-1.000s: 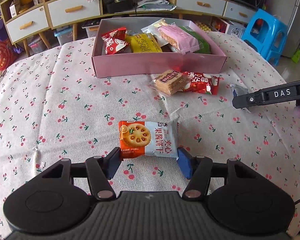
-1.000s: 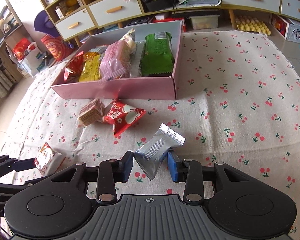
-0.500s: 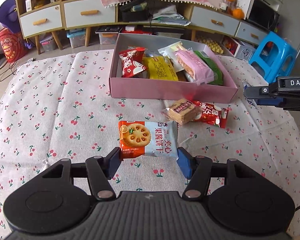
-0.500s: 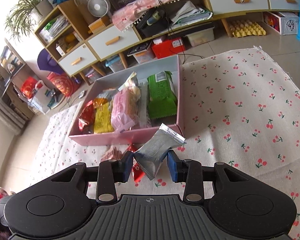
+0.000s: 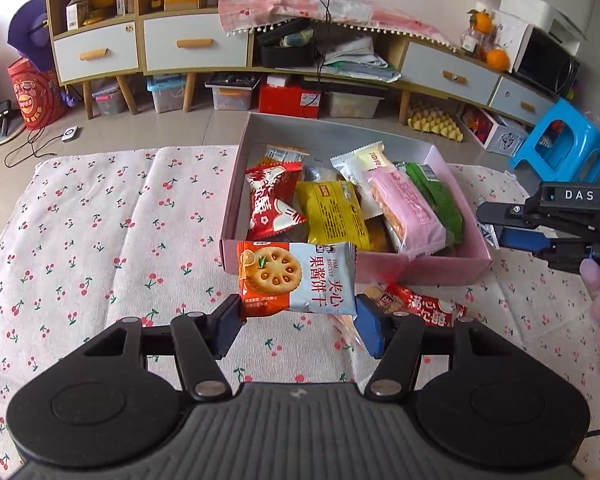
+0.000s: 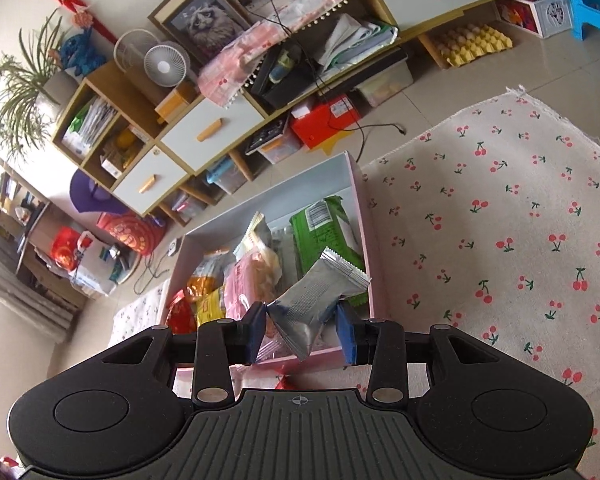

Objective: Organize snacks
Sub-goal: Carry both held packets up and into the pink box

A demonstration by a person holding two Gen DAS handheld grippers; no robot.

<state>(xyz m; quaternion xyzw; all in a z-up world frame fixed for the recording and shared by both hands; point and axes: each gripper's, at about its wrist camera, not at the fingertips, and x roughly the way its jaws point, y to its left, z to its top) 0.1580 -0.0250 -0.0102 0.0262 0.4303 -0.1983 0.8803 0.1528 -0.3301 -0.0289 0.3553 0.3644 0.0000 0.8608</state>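
Note:
My left gripper (image 5: pixel 298 322) is shut on an orange-and-blue jam biscuit packet (image 5: pixel 296 278), held in the air just before the near wall of the pink box (image 5: pixel 420 270). My right gripper (image 6: pixel 302 330) is shut on a silver foil snack packet (image 6: pixel 314 302), held over the near right corner of the pink box (image 6: pixel 374 280). The right gripper also shows at the right edge of the left wrist view (image 5: pixel 512 226). The box holds red (image 5: pixel 270 204), yellow (image 5: pixel 332 212), pink (image 5: pixel 406 210) and green (image 5: pixel 436 196) packets.
A red packet (image 5: pixel 424 304) and a cracker packet (image 5: pixel 376 292) lie on the cherry-print cloth (image 5: pixel 100 240) before the box. A blue stool (image 5: pixel 560 140) stands at the right. Cabinets and storage bins line the far wall.
Both grippers have lifted their packets off the cloth and carried them toward the pink box. The right gripper now hangs over the box's corner.

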